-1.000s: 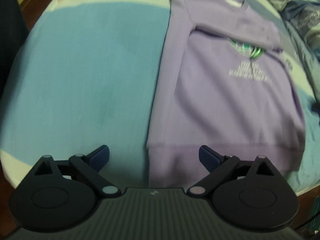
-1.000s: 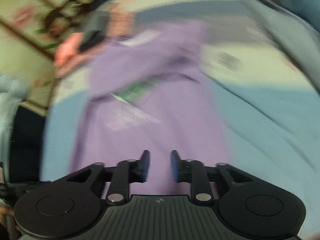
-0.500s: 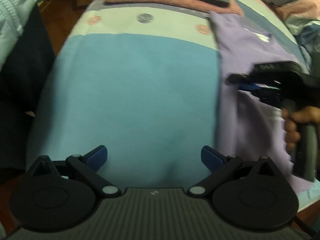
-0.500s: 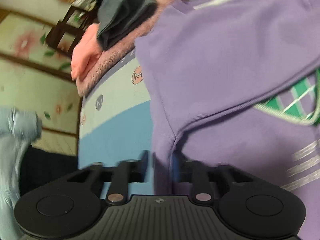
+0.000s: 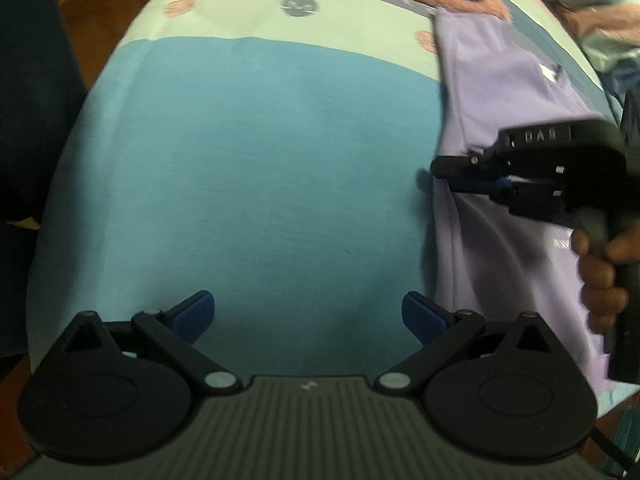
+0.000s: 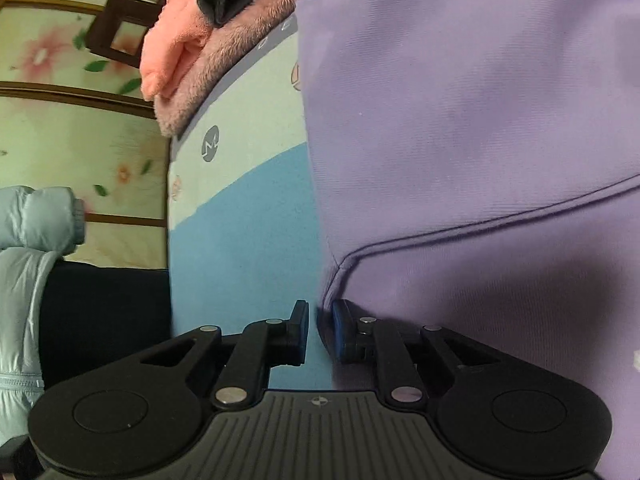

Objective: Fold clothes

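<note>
Lilac sweatshirt (image 6: 460,120) lying on the right of the blue bedsheet (image 5: 248,168), right gripper (image 6: 320,330) having just been closing, now pinching its left edge, left gripper (image 5: 308,316) hovering wide apart over bare sheet, folded clothes pile (image 6: 208,40) sitting at the far end

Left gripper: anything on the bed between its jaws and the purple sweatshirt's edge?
Nothing: bare blue sheet between the left gripper and the purple sweatshirt, per the left wrist view.
</note>
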Available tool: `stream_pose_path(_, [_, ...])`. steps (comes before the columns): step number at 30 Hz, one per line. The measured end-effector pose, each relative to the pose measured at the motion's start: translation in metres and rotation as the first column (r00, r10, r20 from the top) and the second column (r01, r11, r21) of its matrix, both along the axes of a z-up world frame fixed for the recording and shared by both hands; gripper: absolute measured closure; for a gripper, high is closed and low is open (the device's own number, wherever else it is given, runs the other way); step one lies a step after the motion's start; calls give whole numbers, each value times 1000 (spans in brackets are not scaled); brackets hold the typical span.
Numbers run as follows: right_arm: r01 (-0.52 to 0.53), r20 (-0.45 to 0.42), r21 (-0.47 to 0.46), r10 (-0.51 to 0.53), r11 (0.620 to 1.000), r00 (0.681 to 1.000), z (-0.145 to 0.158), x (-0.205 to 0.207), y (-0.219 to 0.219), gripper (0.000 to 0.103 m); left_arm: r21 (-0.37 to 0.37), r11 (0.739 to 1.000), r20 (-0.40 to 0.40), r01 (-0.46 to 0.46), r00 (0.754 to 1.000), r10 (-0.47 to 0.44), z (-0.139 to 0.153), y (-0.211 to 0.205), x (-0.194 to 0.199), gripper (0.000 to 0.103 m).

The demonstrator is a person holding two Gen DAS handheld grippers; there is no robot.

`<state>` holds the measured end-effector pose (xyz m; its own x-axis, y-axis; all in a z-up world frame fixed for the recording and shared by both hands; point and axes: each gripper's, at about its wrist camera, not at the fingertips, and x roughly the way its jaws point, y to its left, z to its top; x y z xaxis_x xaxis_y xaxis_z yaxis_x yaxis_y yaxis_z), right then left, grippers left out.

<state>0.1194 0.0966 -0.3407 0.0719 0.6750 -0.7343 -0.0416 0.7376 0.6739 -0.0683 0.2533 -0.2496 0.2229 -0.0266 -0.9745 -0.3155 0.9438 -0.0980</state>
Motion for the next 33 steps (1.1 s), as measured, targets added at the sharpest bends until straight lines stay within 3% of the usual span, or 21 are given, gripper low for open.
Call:
stream_pose_path(4, [-134,185,-49,141,990,972,50,-4,2,87,-27,1000,3,-14,1000,14,-7,2,2,2])
stream_pose_path(8, [-199,455,-141,242,970,857,85,32,3,86,-40,998,10,-57,998,57,-12,7,-2,2])
stream_pose_path(10, [-227,502,-218,308,949,808,85,63,7,86,-43,997,10,-69,998,70,-12,9,-4,2])
stream_pose_path(12, [-226,522,-280,345,933,780,76,96,9,86,-39,996,7,-77,997,77,-11,11,-9,2])
stream_pose_path(16, [-278,506,-416,475,866,720,55,145,23,78,-43,994,9,-100,995,100,-11,15,-14,1])
stream_pose_path(18, [-347,438,-446,540,825,719,41,165,32,73,-49,993,7,-111,994,111,-16,18,-14,1])
stream_pose_path(20, [-394,365,-421,550,817,751,30,177,36,74,-49,992,-4,-120,993,120,-19,16,-15,1])
stream_pose_path(22, [-423,296,-365,534,829,792,22,185,37,89,-52,990,-14,-130,991,130,-21,15,-16,1])
stream_pose_path(23, [-432,306,-351,538,831,785,25,184,39,95,-58,989,-13,-134,991,133,-21,15,-16,1])
stream_pose_path(27, [-454,410,-272,529,848,743,48,178,49,96,-66,989,-14,-130,992,129,-21,11,-14,1])
stream_pose_path(30, [-462,424,-329,566,824,707,50,179,67,97,-62,990,-20,-123,992,122,-23,7,-10,1])
stream_pose_path(33, [-439,376,-377,568,816,732,36,184,76,95,-63,991,-13,-117,993,117,-24,4,-6,1])
